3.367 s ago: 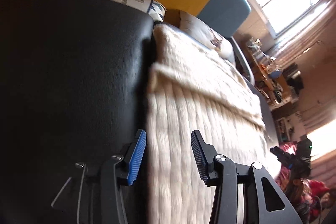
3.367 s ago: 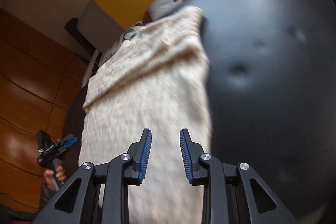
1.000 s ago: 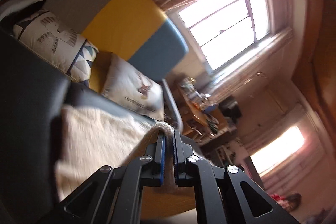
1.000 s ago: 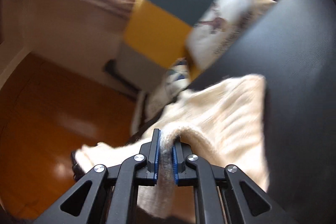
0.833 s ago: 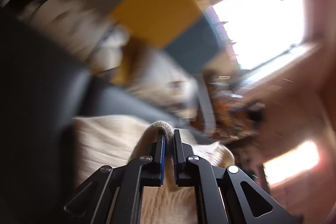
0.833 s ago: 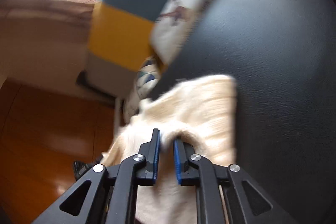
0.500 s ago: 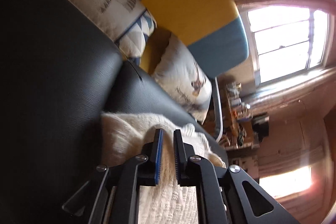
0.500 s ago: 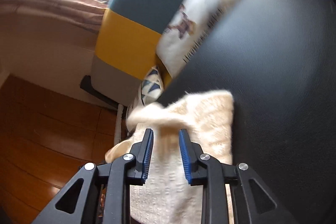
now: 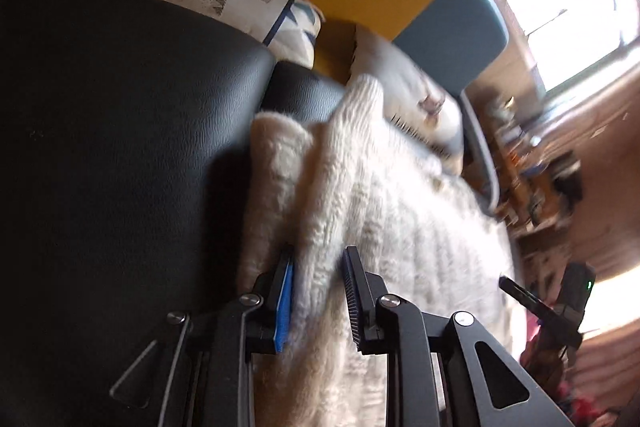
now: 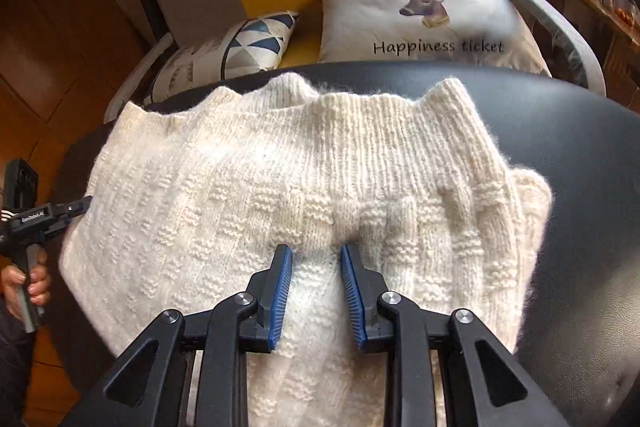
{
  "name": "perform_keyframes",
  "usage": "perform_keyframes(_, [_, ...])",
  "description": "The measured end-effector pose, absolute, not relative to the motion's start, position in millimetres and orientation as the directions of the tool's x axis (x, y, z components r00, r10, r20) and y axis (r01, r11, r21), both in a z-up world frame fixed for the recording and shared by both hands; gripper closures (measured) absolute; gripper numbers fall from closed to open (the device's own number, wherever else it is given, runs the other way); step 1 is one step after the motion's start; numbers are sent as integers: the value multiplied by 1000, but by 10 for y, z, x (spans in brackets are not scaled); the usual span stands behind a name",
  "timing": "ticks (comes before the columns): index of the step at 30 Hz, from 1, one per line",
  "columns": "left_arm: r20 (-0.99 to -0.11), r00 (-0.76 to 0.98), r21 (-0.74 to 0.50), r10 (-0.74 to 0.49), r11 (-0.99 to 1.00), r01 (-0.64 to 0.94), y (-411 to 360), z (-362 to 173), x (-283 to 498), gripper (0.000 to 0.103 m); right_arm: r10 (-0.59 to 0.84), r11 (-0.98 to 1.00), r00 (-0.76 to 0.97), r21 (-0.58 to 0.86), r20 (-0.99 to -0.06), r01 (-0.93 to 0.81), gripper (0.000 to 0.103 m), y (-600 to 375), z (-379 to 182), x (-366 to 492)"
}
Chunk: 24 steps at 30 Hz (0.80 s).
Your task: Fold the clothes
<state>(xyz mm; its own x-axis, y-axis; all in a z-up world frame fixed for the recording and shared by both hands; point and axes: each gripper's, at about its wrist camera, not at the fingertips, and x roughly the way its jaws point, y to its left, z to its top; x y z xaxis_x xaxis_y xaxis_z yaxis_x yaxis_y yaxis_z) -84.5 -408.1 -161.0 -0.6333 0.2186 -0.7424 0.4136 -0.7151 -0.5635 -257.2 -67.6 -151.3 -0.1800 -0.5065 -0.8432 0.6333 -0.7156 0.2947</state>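
Cream sweater [image 10: 304, 187] lies doubled over on the black cushion [image 10: 580, 155]. A second ago both claws pinched its edge; now the right gripper [image 10: 316, 291] and left gripper [image 9: 318, 297] hover apart above it, fold released. Beyond the sweater sits a deer pillow [image 10: 424, 23].

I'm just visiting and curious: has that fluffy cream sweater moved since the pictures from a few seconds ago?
Yes. The cream sweater lay spread long; its near end now lies folded away toward the deer pillow, on the black seat. Both grippers are open.
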Motion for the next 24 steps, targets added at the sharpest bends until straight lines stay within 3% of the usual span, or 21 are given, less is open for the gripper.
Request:
perform_keyframes(9, [-774, -570, -551, 276, -738, 390, -3781, -1593, -345, 80, -522, -692, -72, 372, -850, 618, 77, -105, -1551, -2055])
perform_keyframes(13, [-733, -611, -597, 301, -715, 364, -3617, -1467, 153, 80, -560, -667, -41, 421, -828, 615, 78, 209, -1525, -1743])
perform_keyframes(16, [-691, -659, -623, 297, -708, 333, -3653, -1359, 404, 74, -584, -685, -114, 413, -804, 600, 78, 381, -1416, -1620])
perform_keyframes(20, [-708, -631, -593, 318, -753, 286, -3683, -1354, 277, 71, -636, -656, -174, 407, -752, 636, 75, 183, -1022, -1468])
perform_keyframes(24, [-710, -598, -597, 372, -769, 230, -3682, -1365, 199, 71, -672, -544, -76, 422, -736, 726, 75, -431, -808, -1192])
